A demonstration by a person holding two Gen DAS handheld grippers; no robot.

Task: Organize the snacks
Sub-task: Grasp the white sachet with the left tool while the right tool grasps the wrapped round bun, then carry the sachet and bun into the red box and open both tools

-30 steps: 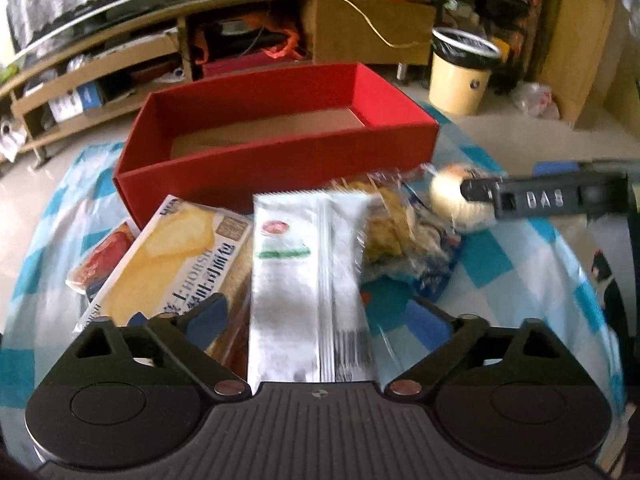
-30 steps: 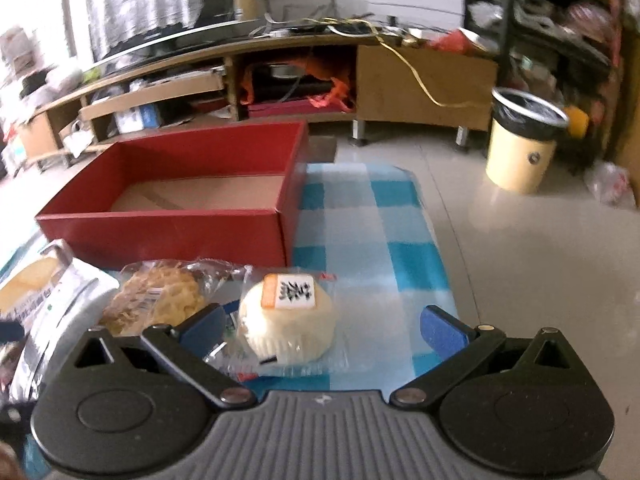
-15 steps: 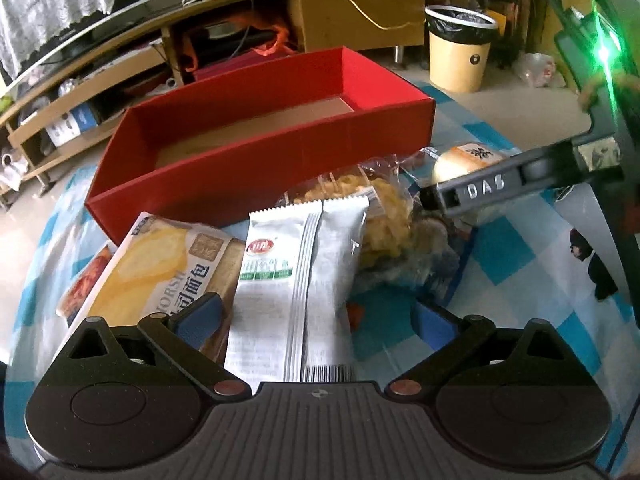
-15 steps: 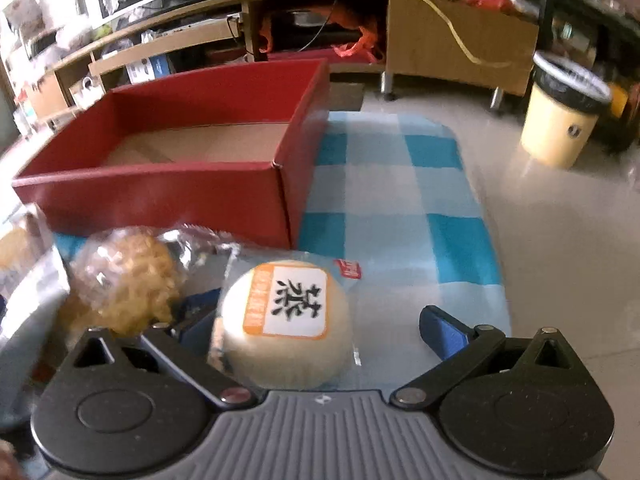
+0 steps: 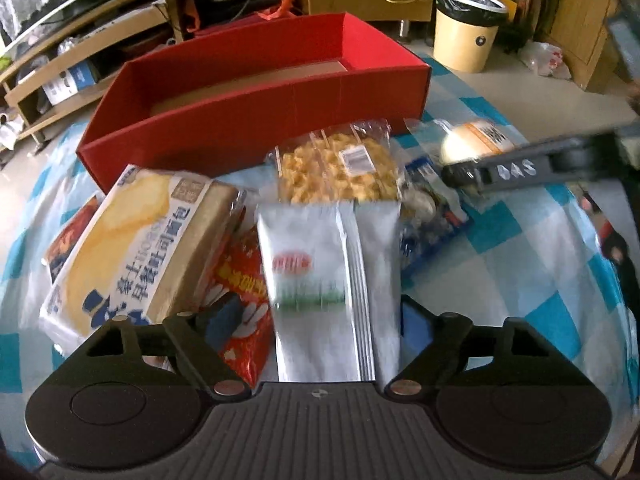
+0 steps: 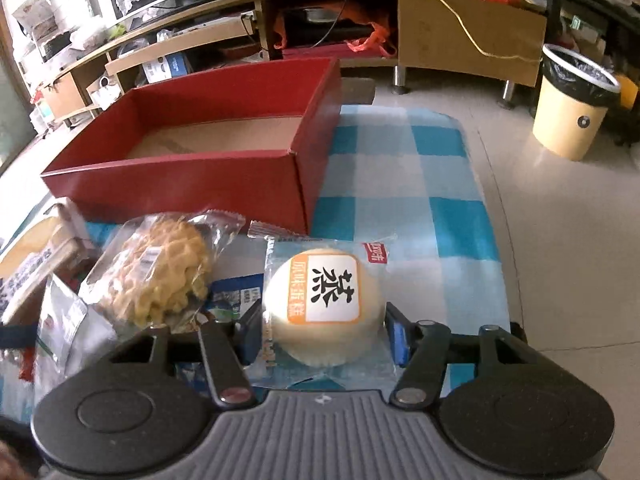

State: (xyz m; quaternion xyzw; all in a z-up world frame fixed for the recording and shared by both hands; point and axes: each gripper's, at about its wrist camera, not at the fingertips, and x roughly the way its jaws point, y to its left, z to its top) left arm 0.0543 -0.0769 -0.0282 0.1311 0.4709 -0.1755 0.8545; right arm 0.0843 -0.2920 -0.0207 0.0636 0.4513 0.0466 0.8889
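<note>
Now the right tongs (image 6: 322,334) are seen clamped on a wrapped round cake (image 6: 322,304), their jaws having just been closing, with a blue pad pressed against each side of it. That cake rests on the checked cloth (image 6: 452,216) of the table, just in front of the near right corner of the red box (image 6: 192,184), which stands open with a bare brown floor. Beside the cake, to its left, a clear bag of yellow puffed snack (image 6: 160,276) is laid over other packets.

From the left view, the left tongs (image 5: 320,320) are held apart around a white packet (image 5: 332,280), their jaws having just been closing; whether the pads touch it cannot be told for certain, and a gap shows at the left pad. A red packet (image 5: 240,300) lies under that pad, and a bread pack (image 5: 136,248) lies further left. Behind the white packet the yellow snack bag (image 5: 340,172) is seen, and beyond it the red box (image 5: 256,120). A bin (image 5: 468,28) stands on the floor beyond the table
</note>
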